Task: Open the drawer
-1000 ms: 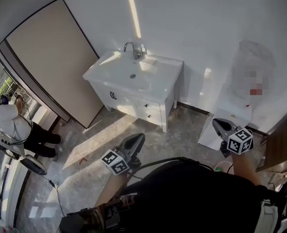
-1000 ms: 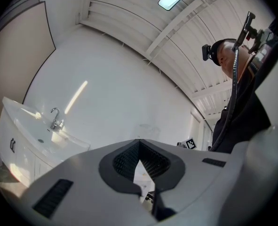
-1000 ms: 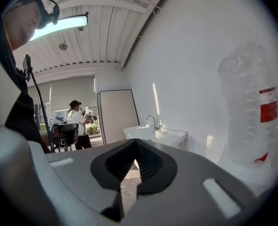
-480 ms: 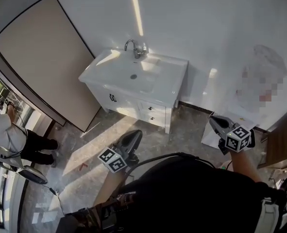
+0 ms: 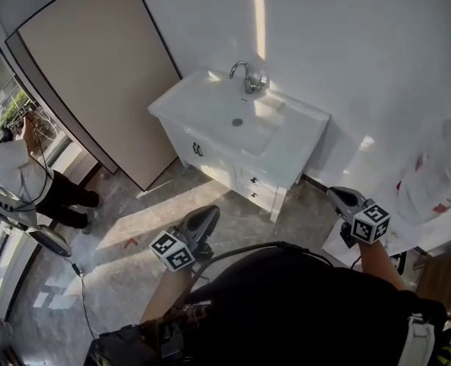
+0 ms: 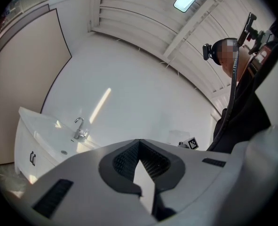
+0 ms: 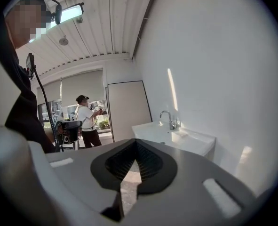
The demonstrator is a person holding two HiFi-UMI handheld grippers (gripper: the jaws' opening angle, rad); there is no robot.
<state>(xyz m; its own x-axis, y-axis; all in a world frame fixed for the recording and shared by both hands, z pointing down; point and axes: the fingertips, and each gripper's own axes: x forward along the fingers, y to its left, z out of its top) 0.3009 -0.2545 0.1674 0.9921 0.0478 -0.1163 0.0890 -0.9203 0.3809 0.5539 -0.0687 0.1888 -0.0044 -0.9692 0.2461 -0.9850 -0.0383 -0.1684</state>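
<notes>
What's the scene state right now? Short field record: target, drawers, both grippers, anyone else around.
target: white sink cabinet against the wall, faucet on top
drawers: small, dark knobs, on the cabinet front; look closed
left gripper: shut, empty, well short of the cabinet
right gripper: shut, empty, also short of the cabinet
contact with cabinet: none
bystander: person in a white top, far left

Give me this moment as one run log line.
left gripper: shut, empty | right gripper: shut, empty | vanity drawers: closed, untouched
</notes>
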